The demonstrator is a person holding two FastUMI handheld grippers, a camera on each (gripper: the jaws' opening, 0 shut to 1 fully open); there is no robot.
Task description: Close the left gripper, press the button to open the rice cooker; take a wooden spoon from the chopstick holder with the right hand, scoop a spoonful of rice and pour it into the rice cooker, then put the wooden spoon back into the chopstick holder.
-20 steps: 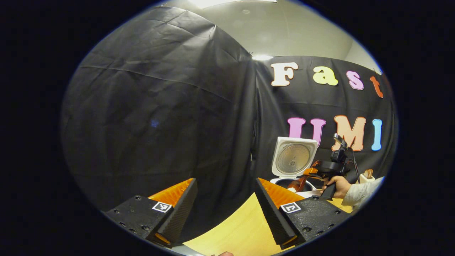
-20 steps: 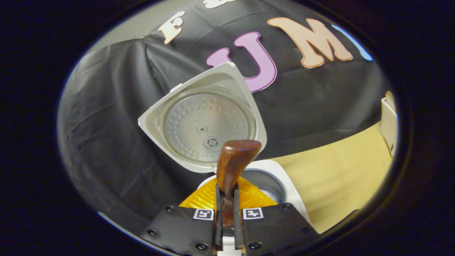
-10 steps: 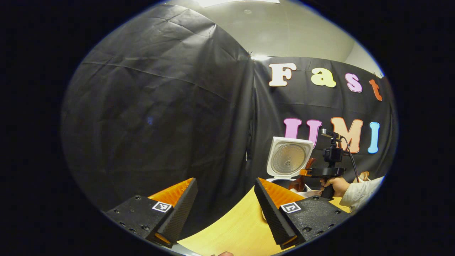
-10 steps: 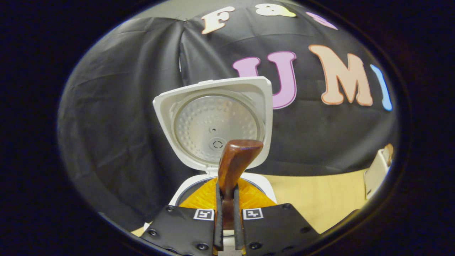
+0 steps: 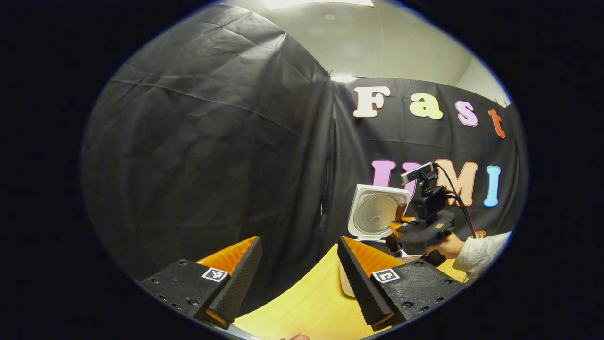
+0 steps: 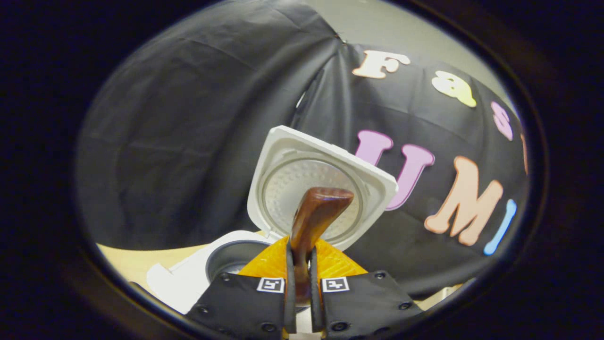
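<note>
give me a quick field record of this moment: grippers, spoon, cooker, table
left gripper: open, holding nothing, over the table edge
right gripper: shut on the wooden spoon, held by a hand
wooden spoon: handle clamped between the fingers, bowl end pointing up in front of the lid
rice cooker: open, inner pot visible
lid: standing up, metal inner plate facing the right gripper
rice in pot: cannot tell
table: light wood, cooker stands on it
</note>
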